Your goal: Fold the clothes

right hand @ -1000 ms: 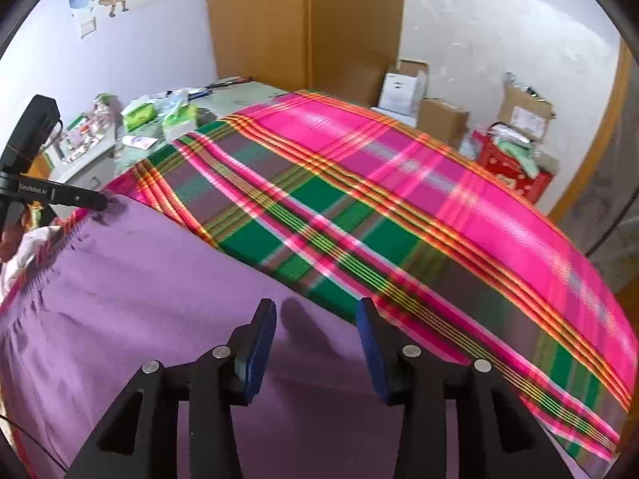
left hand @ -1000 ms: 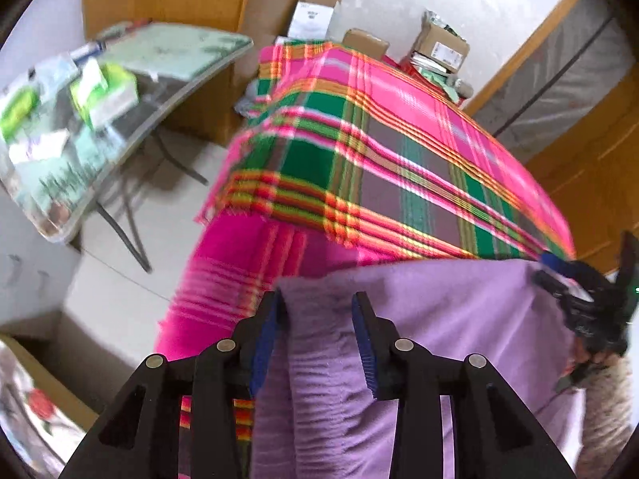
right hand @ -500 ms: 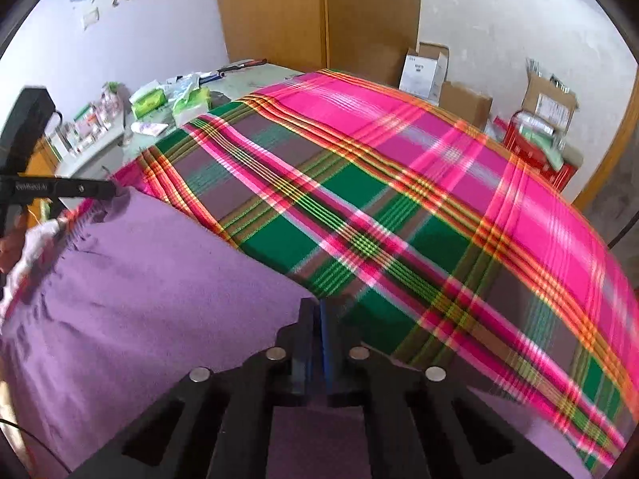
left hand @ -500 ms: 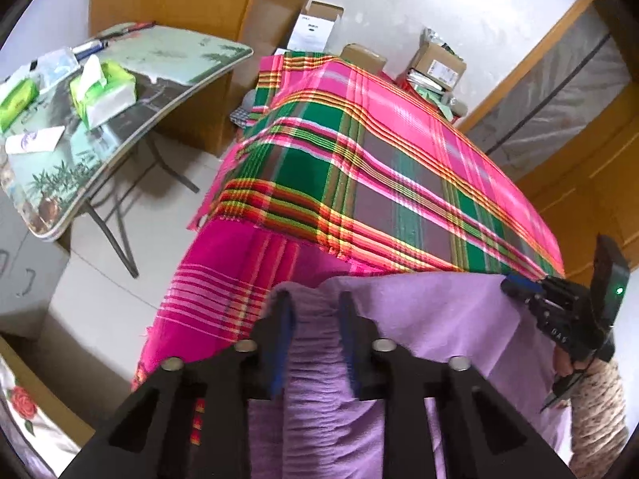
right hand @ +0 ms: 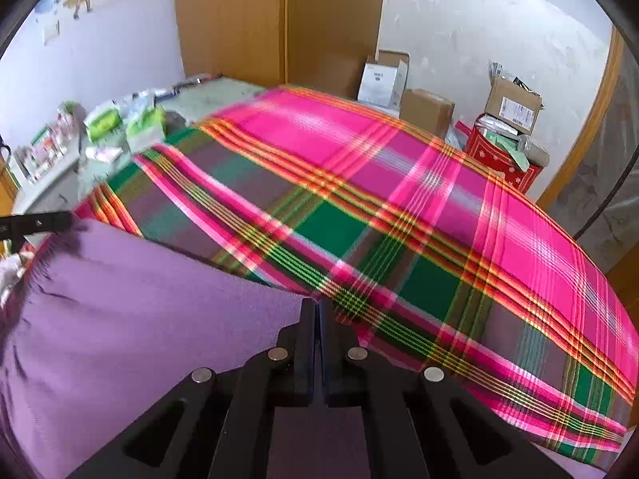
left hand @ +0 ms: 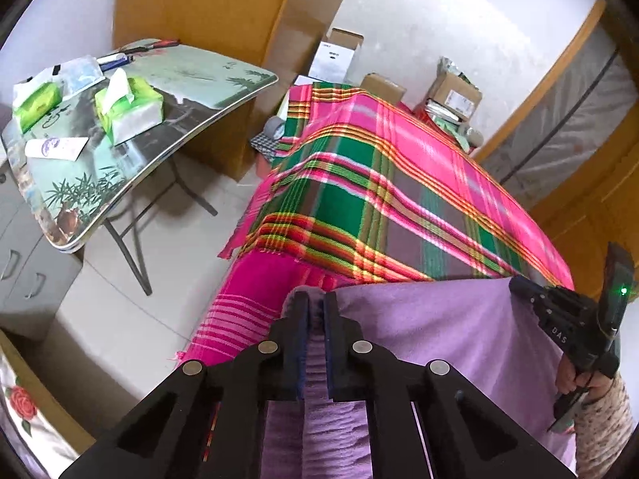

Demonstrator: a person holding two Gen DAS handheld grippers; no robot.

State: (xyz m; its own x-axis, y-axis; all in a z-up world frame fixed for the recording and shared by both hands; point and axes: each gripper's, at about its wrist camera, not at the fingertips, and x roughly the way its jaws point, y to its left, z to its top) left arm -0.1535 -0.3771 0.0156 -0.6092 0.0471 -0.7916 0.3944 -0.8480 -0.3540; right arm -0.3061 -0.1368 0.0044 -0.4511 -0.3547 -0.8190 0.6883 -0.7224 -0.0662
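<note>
A purple garment (left hand: 439, 327) lies spread on the near end of a bed covered by a pink and green plaid blanket (left hand: 379, 199). My left gripper (left hand: 315, 299) is closing on a gathered, ruched edge of the garment at its left corner, with the cloth pinched between the pads. My right gripper (right hand: 316, 307) is shut on the garment (right hand: 139, 299) at its far edge, where it meets the plaid blanket (right hand: 399, 199). Each gripper shows in the other's view: the right gripper (left hand: 519, 285) at the garment's right corner, the left gripper (right hand: 40, 223) at the left.
A folding table (left hand: 191, 127) with green tissue packs (left hand: 127, 107) stands left of the bed, across a strip of tiled floor. Cardboard boxes (left hand: 455, 95) and a wooden wardrobe (right hand: 279, 20) line the far wall. A hand (left hand: 567, 379) holds the right gripper.
Both grippers went from open to closed on the purple garment, the right one first. The left jaws narrowed further in the last half second. Both views have pushed slightly forward.
</note>
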